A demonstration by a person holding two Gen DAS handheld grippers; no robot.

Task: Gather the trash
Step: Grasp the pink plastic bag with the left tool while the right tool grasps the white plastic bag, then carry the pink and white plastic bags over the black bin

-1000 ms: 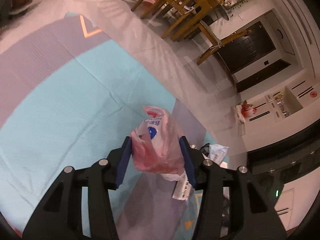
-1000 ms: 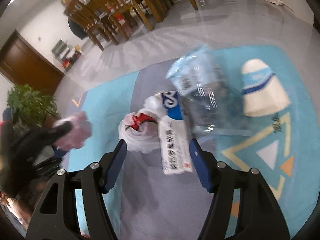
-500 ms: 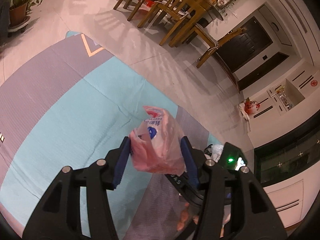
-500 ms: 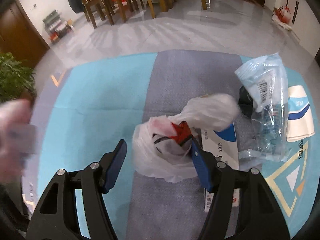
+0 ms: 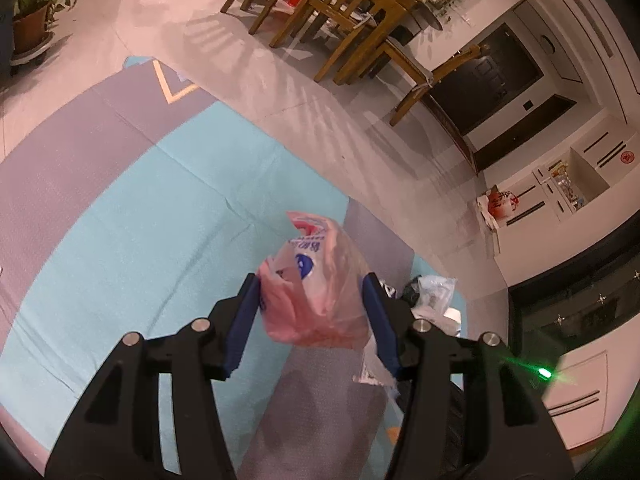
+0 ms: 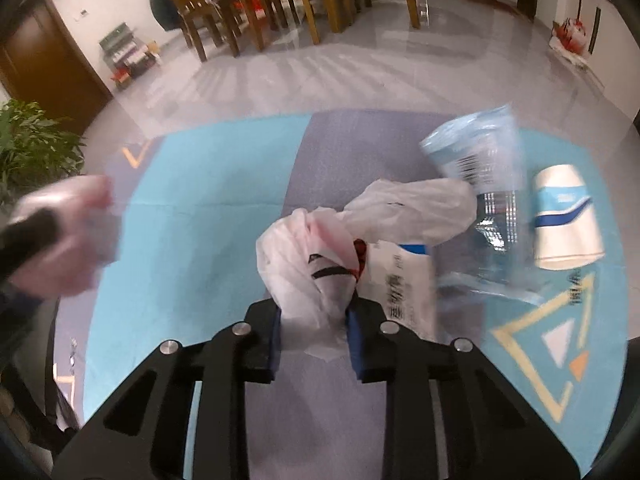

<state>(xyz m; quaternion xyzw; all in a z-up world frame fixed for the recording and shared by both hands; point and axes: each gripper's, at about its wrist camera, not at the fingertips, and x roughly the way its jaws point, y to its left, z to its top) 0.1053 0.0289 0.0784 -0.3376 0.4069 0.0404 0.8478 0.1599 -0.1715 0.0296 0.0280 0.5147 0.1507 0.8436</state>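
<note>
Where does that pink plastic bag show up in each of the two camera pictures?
Left wrist view: pink plastic bag at lower centre, clamped in the left hand-held gripper.
Right wrist view: same bag, blurred, at the left edge.
Shared landmark: the wooden dining chairs at the top.

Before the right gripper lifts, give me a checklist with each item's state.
1. Right gripper closed on the white bag: ok; its jaws have just been closing and now pinch the bag.
2. Left gripper holding the pink bag: ok.
3. White bag free of the paper box beside it: cannot tell.
4. Bag contents secure: cannot tell.
5. Other trash remaining on the mat: not ok; cup and clear wrapper remain.
</note>
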